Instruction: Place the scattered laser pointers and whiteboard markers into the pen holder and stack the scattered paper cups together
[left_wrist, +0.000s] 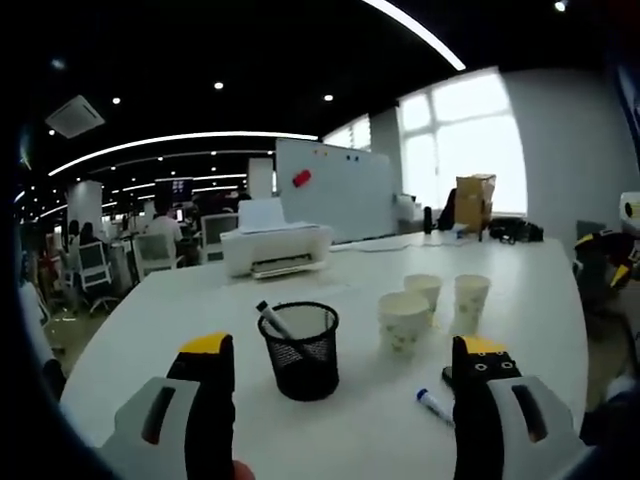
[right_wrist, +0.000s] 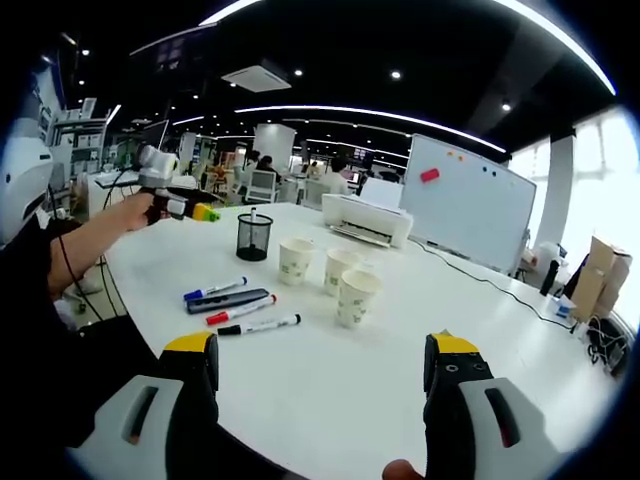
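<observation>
Left gripper view: your left gripper (left_wrist: 345, 385) has its jaws spread wide with nothing between them, held just short of the black mesh pen holder (left_wrist: 300, 350) on the white table (left_wrist: 180, 310). One marker (left_wrist: 272, 318) already stands in the holder, leaning left, cap poking above the rim; can't read its colour. Three paper cups (left_wrist: 404, 322) sit upright and unstacked to the right of the holder, close together; their insides aren't visible. A blue-capped marker (left_wrist: 432, 404) lies beside the right jaw, partly cut off by it, with something dark just behind it that you can't make out. Right gripper view: your right gripper (right_wrist: 320, 385) is also wide open and empty, hovering over bare table well back from everything. From here the pen holder (right_wrist: 254, 237) is at the far side with the marker in it, and the three cups (right_wrist: 358, 298) stand to its right, apart from each other. Four pieces lie loose on the table between holder and gripper: a blue-capped marker (right_wrist: 214, 290), a dark laser pointer (right_wrist: 228, 300), a red-capped marker (right_wrist: 241, 309) and a black-capped marker (right_wrist: 260, 325), roughly parallel, near each other. Your left hand (right_wrist: 140, 210) with its gripper shows at left, near the holder. A printer (right_wrist: 368, 220) and a whiteboard (right_wrist: 470, 205) sit beyond.
</observation>
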